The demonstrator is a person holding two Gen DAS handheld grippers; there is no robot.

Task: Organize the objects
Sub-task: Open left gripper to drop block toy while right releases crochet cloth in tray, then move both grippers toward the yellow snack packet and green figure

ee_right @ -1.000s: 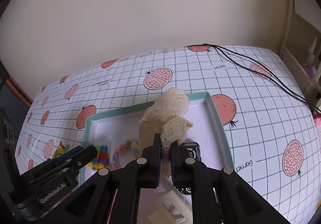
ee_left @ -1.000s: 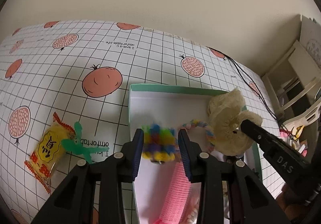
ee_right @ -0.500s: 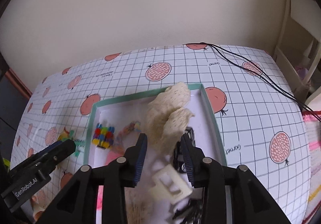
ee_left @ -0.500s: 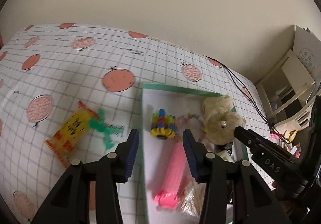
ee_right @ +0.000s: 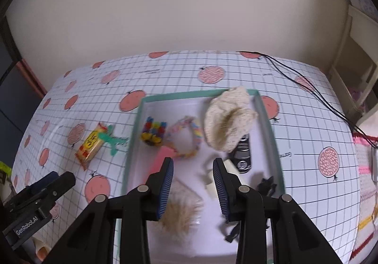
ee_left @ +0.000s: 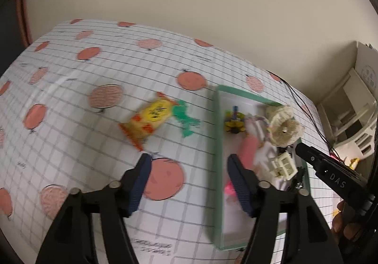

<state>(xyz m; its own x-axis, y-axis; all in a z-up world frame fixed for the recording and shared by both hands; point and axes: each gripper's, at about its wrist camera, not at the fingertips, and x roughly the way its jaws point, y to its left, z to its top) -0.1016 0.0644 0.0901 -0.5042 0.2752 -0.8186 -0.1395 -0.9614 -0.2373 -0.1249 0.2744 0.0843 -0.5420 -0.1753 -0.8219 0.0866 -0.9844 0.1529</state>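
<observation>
Because the yellow snack packet point(ee_left: 151, 123) and green plastic figure point(ee_left: 186, 119) lie touching each other on the surface ahead of the left tool point(ee_left: 187, 181), which gapes empty, a careless grab could pinch both or shove one away. The right tool point(ee_right: 192, 181), also spread and empty, hovers over the teal tray point(ee_right: 268, 119).

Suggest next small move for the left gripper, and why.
Probably swing the left gripper toward the yellow snack packet and line its open jaws up over it. Both grippers are open and empty, the tray already holds most items, and the packet and green toy lie on the tablecloth outside its left wall, on the left gripper's side.
</observation>
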